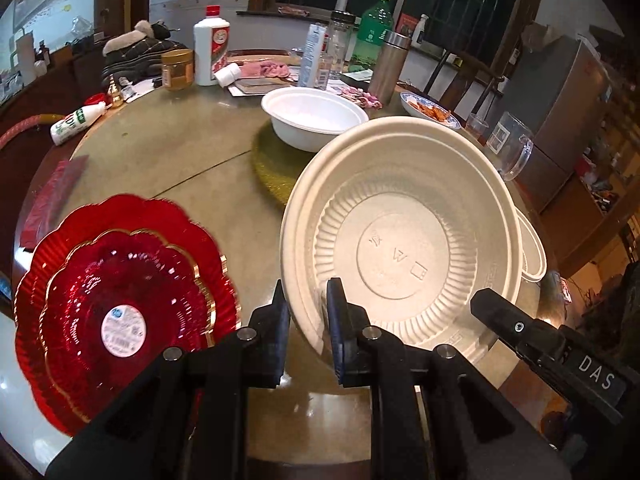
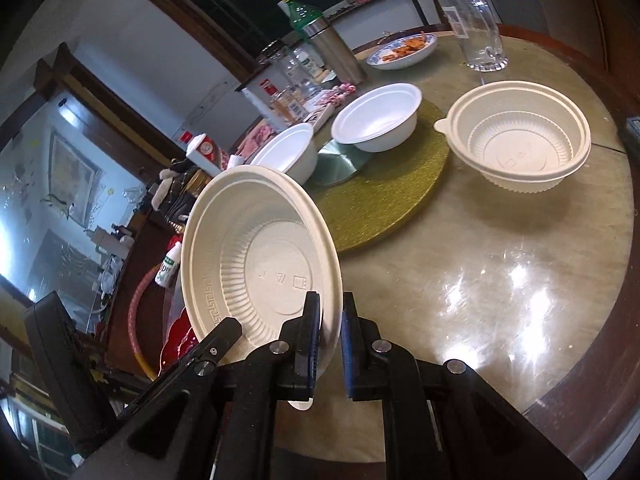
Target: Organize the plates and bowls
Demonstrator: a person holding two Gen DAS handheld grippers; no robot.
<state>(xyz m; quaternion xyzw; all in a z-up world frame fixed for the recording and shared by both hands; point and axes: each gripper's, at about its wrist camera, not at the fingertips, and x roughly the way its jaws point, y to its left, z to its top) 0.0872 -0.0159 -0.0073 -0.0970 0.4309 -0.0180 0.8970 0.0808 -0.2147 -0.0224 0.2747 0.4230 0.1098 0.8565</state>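
Observation:
A cream ribbed plastic bowl (image 1: pixel 400 248) (image 2: pixel 260 256) hangs tilted above the round table, its inside facing the cameras. My left gripper (image 1: pixel 307 296) is shut on its near left rim, and my right gripper (image 2: pixel 330 304) is shut on the opposite rim. The right gripper's finger (image 1: pixel 500 312) shows at the bowl's lower right in the left wrist view. A second cream bowl (image 2: pixel 520 148) stands on the table. Two white bowls (image 2: pixel 376 120) (image 2: pixel 288 152) sit on and beside a golden mat (image 2: pixel 392 200). Stacked red scalloped plates (image 1: pixel 120 280) lie to the left.
The far side of the table (image 2: pixel 500 280) holds bottles (image 1: pixel 210 48), a steel flask (image 1: pixel 390 68), a gold-lidded jar (image 1: pixel 178 70) and a blue-rimmed plate of food (image 2: pixel 404 50). A glass mug (image 2: pixel 476 28) stands near the right edge. A red hose (image 2: pixel 138 320) lies off the left side.

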